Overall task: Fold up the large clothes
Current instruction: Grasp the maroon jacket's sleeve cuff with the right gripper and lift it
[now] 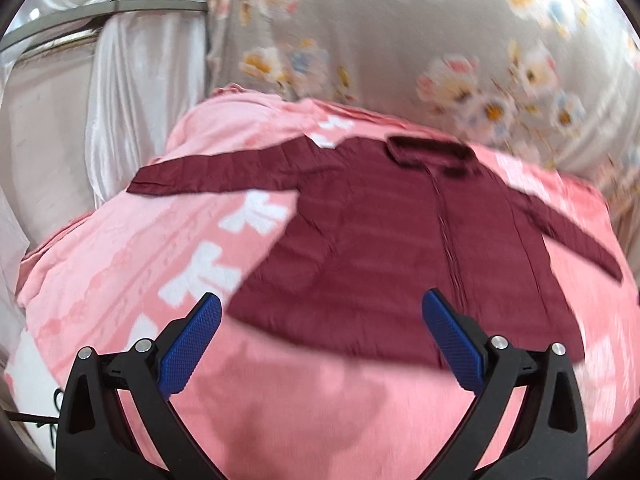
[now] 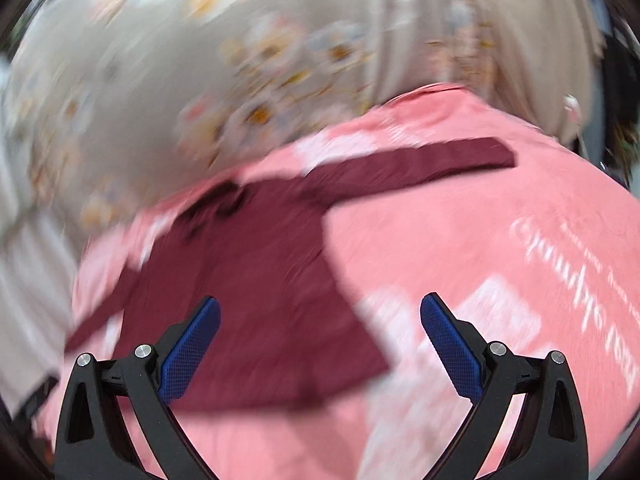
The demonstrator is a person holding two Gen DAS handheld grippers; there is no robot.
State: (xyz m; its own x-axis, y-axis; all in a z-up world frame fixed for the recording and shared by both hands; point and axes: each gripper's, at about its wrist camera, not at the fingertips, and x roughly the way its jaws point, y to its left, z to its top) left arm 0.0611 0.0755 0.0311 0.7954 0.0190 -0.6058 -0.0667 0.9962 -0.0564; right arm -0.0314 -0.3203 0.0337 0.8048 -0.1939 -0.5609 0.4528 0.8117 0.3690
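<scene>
A maroon shirt [image 1: 380, 240] lies flat, front up, on a pink blanket [image 1: 120, 264] that covers the work surface, with its collar [image 1: 430, 156] at the far side and its hem nearest the grippers. One sleeve [image 1: 208, 176] reaches out to the left and the other [image 1: 568, 232] slants to the right and nearer. A grey flowered cloth [image 1: 400, 40] hangs behind, at the far side. The left gripper [image 1: 320, 312] hovers over the near hem with its jaws spread wide and nothing between them. The right gripper [image 2: 320, 312] hangs above the shirt's right near corner, its jaws likewise wide apart and empty; this view is badly blurred. The shirt looks thin, light and limp, with faint creases, so it should drape and slide rather than hold a shape, and it may drag over the fuzzy blanket. Good places to pinch seem to be a cuff or shoulder seam for folding the sleeves inward, or the two hem corners.
</scene>
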